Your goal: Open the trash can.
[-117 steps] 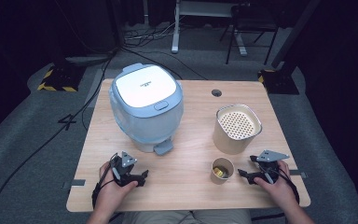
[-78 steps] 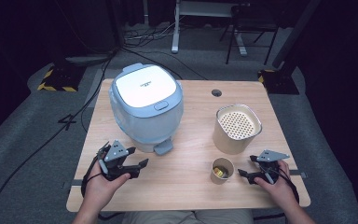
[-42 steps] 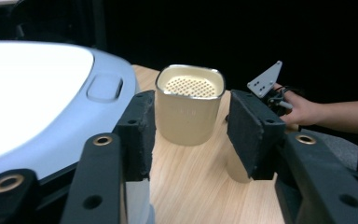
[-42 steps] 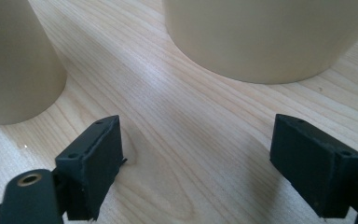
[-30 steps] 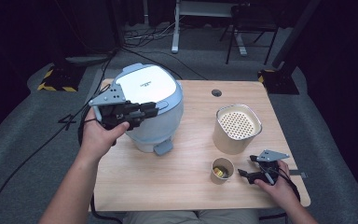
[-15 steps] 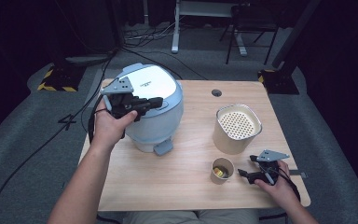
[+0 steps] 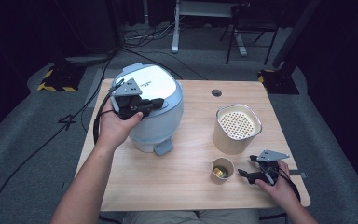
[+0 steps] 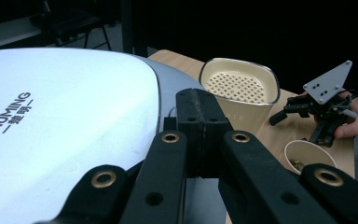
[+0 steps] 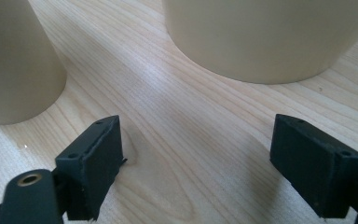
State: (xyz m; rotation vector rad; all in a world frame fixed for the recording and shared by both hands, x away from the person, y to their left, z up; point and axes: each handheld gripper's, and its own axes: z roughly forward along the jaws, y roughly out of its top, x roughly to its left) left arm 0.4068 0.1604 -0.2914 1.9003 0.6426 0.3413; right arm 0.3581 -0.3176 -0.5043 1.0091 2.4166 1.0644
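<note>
I hover the closed left gripper over the cooker lid, next pressing it open; right gripper rests agape.

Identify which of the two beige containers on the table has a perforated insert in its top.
The larger beige container, standing behind the small paper cup. The cup's open top shows something yellowish at its bottom.

A white-lidded, pale blue rice cooker — beside a cream container with a dotted perforated top — on light wood table.
</note>
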